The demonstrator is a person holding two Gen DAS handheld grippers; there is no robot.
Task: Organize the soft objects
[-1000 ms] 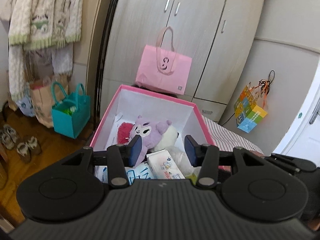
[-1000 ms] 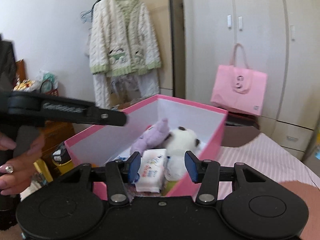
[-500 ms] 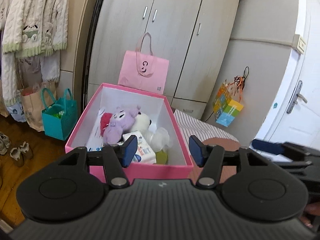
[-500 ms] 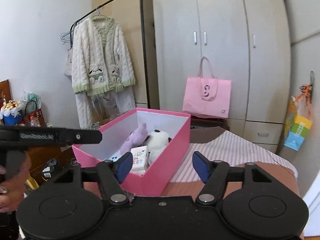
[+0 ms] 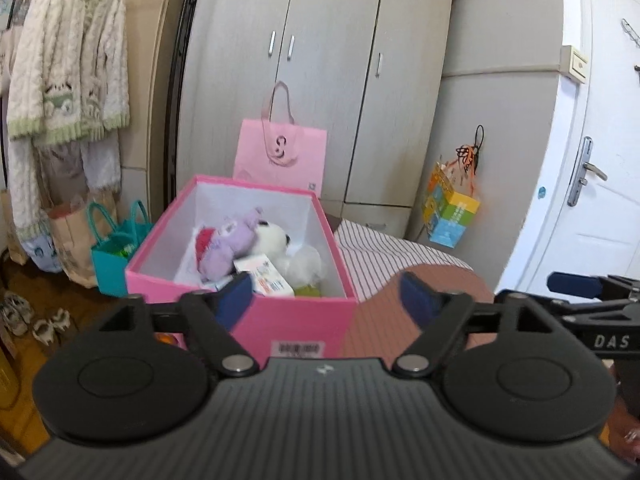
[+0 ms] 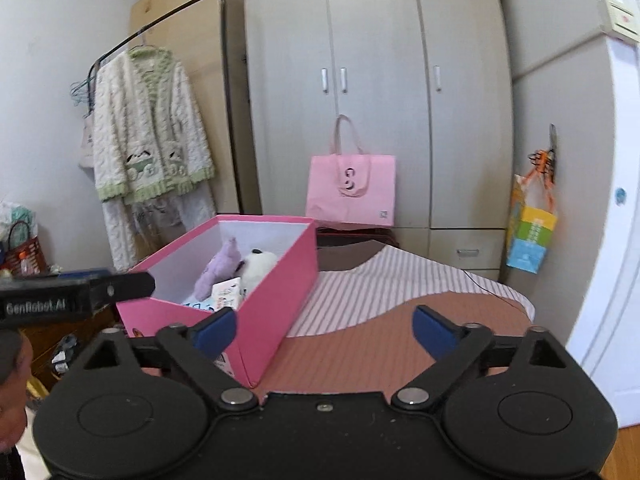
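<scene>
1. Your left gripper (image 5: 324, 292) and right gripper (image 6: 324, 326) are both spread apart and hold nothing.
2. The toys (image 5: 240, 242) lie inside the pink box (image 5: 296, 320), centre frame, probably because sorting is finished.

Your left wrist camera looks forward over the left gripper (image 5: 326, 294) from just behind the pink box (image 5: 292, 324), slightly down into it, facing the wardrobe (image 5: 320, 60). Your right wrist camera sits right of the box (image 6: 276, 280) and farther back, over the right gripper (image 6: 325, 329), facing the same wardrobe (image 6: 380, 80). Both views share the box, the pink bag (image 5: 280, 156) (image 6: 351, 190), the striped cloth (image 5: 384, 256) (image 6: 380, 284) and the hanging cardigan (image 5: 68, 80) (image 6: 148, 128).
</scene>
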